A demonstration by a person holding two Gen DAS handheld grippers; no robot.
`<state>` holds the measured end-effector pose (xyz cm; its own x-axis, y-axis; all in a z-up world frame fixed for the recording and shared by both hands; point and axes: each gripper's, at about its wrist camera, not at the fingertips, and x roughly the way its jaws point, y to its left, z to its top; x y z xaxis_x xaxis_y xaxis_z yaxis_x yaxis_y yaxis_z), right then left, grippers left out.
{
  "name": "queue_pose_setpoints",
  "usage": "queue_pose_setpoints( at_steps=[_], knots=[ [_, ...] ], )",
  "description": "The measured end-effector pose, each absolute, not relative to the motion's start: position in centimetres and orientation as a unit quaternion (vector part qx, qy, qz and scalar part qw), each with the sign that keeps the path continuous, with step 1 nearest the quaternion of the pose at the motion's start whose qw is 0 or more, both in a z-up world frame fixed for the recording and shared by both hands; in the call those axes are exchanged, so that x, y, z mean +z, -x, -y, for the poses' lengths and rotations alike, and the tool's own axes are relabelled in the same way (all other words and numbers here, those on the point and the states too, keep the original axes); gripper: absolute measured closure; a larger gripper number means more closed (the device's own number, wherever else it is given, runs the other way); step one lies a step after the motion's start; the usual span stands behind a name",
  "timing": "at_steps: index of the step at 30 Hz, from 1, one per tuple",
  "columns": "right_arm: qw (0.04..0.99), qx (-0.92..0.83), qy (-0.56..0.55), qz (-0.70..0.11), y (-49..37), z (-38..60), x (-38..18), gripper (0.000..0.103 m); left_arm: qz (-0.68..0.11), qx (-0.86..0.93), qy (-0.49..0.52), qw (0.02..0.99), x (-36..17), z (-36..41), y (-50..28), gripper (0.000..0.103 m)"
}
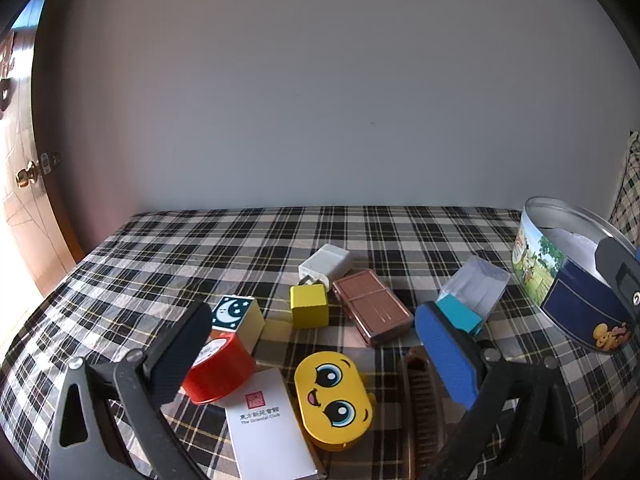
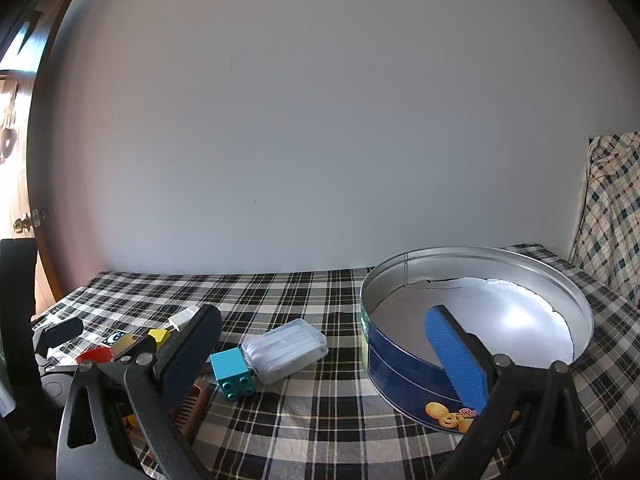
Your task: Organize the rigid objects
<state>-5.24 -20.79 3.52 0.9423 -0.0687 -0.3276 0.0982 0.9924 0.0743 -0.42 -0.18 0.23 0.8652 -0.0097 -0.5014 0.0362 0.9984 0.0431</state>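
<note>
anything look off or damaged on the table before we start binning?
Nothing damaged. Objects lie jumbled: the white charger rests tilted against the yellow block, and the red tape roll leans askew. The tin sits upright, holding only a paper liner.

The cloth (image 1: 180, 248) covering the table is a black, white and grey check with thin yellow lines. The round tin (image 2: 404, 368) has a dark blue side with yellow pretzel shapes, a green landscape picture toward its left, and a bare silver inside. One block (image 1: 309, 305) is plain yellow; another (image 2: 231, 372) is teal. The cube (image 1: 236, 314) shows a white moon and stars on dark blue, with pale yellow sides. The oval box (image 1: 334, 398) is yellow with a cartoon face and blue eyes. The flat case (image 1: 372, 306) is copper-brown. The charger (image 1: 325, 265) is white. The tape roll (image 1: 218, 368) is red. The card box (image 1: 270, 426) is white with a red stamp. The comb (image 1: 422, 404) is brown. The lidded box (image 2: 285, 349) is clear.
</note>
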Motion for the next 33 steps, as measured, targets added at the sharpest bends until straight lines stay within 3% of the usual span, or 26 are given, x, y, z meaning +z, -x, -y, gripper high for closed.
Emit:
queue_pose_setpoints(
  at_steps=[33],
  knots=[
    [0.985,-0.037,-0.043,-0.161,5.81,20.47,3.53,0.000,-0.265,-0.006,-0.021,0.964,-0.08,-0.04,0.84,0.000]
  ],
)
